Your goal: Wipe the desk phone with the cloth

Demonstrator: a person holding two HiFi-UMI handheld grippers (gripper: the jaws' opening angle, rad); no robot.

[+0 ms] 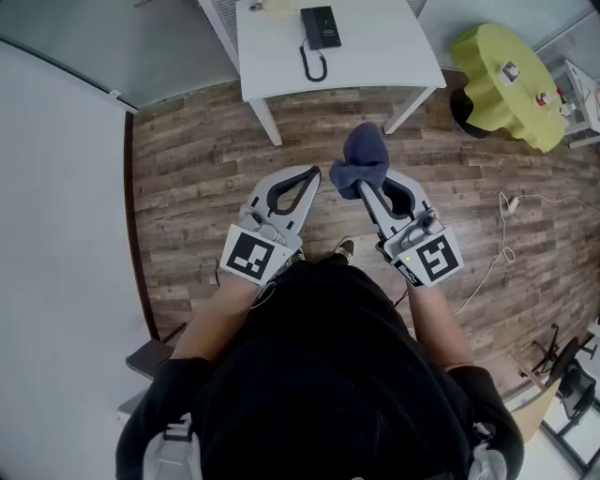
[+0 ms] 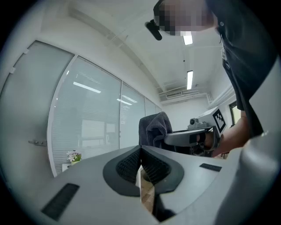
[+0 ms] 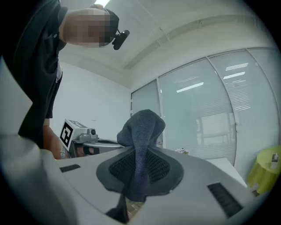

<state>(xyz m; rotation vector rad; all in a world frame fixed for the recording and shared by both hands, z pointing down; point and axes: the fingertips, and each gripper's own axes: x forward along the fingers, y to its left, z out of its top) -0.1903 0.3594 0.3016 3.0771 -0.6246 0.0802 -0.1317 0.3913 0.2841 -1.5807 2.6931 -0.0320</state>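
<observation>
Found the right gripper (image 1: 362, 190) clamped shut on the cloth (image 1: 365, 157), a dark blue-grey bundle pinched between the ribbed pads and bunched up beyond the tips. Found the left gripper (image 1: 311, 178) just at 9 o'clock of the right one, pads pressed together at the tips, gripping nothing. Noted both held above the wood floor (image 1: 187, 169), close in front of the person's dark-clad torso, tips angled toward each other. Located the desk phone (image 1: 320, 27) at 12 o'clock of the grippers, lying flat on the white table (image 1: 384, 56), with a black cord (image 1: 314, 64) looped at its 6 o'clock. Recorded cloth and phone as well apart. Logged a yellow-green covered object (image 1: 497, 80) at 2 o'clock, beside the table.
</observation>
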